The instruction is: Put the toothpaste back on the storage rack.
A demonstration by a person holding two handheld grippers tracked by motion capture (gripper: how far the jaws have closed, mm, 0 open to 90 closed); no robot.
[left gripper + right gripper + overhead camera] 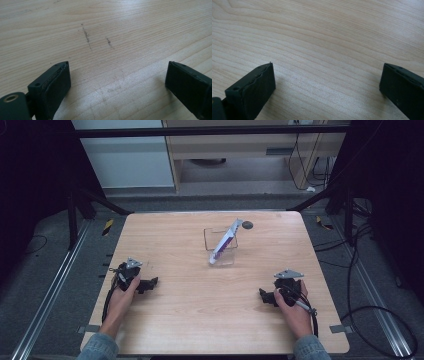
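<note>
Gaping empty, both hand-held grippers [152, 282] [263, 296]

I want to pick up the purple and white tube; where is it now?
In the high view, the tube leans in a clear container at the table's far centre, near a dark round cap.

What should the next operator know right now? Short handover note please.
Left gripper: open, holding nothing, low over the table's near-left part.
Right gripper: open, holding nothing, low over the near-right part.
Things: clear plastic box stands at the table's far middle. A white and purple tube leans tilted in it, top end past the far rim. A small dark disc lies on the wood just beyond the box.
Done: nothing gripped so far as the scene shows.
Left: probably reach for the tube or box; both grippers are well short of them.
</note>
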